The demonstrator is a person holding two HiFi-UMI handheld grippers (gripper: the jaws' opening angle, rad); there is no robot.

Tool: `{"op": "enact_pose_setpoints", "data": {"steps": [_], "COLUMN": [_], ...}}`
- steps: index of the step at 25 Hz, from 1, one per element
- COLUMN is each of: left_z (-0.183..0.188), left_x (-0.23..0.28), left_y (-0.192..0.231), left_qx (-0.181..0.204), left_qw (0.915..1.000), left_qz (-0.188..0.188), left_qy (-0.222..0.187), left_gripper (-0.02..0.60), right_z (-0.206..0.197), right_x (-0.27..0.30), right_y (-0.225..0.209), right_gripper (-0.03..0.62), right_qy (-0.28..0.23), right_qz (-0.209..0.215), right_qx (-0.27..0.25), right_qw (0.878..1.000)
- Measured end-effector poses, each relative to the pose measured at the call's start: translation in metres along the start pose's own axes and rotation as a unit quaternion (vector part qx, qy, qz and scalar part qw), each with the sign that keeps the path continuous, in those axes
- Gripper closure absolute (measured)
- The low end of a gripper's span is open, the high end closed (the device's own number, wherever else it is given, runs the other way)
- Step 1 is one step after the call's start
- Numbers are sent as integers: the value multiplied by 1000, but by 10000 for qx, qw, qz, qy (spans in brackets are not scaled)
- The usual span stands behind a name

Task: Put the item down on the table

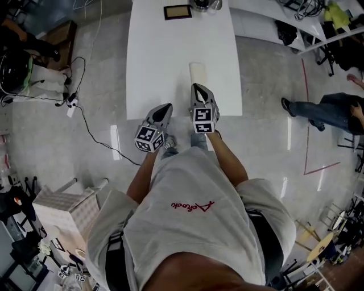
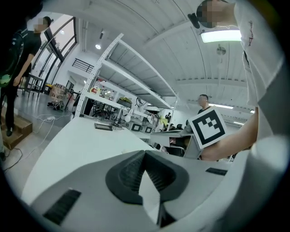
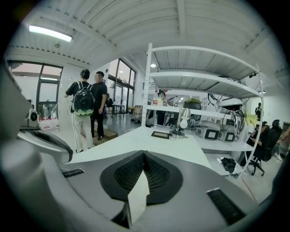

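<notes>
A flat, pale cream item (image 1: 198,72) lies lengthwise on the white table (image 1: 165,57), near its front edge. My right gripper (image 1: 197,87) points at the item's near end, with its tips right at that end. Its jaws are shut, the dark pads (image 3: 156,174) meeting at the tip. A cream wedge shows in the gap behind them; I cannot tell whether the pads touch the item. My left gripper (image 1: 166,106) hovers over the table's front edge, to the left of the right one. It is shut too, and its ribbed pads (image 2: 158,176) hold nothing.
At the table's far end lie a dark framed tablet (image 1: 177,11) and a metal lamp base (image 1: 205,4). Shelving (image 3: 204,95) stands beyond the table. Two people (image 3: 90,108) stand on the left, another person (image 1: 324,111) on the right. Cables (image 1: 85,113) trail across the floor.
</notes>
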State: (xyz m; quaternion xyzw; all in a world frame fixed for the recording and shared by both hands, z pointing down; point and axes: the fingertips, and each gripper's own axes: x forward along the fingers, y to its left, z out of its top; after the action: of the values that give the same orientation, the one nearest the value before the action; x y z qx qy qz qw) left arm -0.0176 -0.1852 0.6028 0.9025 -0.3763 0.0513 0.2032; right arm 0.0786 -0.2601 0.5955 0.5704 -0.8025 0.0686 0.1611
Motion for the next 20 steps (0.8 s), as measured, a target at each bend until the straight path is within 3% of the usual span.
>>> {"op": "enact_pose_setpoints", "data": {"steps": [12, 20], "left_z": [61, 64], "left_x": [-4, -30], "left_y": [6, 8], "left_qx": [537, 655], "left_qw": [9968, 9952], "left_qz": [-111, -320], "left_qy": [-576, -649], "left_gripper": [566, 566], "right_z": [67, 74], "right_x": [-20, -39], "right_y": [18, 49], "right_gripper": [592, 594], "right_qy": [-722, -841], "right_qz": [11, -99], "right_qx": [-117, -78], "right_qw": [9973, 9964]}}
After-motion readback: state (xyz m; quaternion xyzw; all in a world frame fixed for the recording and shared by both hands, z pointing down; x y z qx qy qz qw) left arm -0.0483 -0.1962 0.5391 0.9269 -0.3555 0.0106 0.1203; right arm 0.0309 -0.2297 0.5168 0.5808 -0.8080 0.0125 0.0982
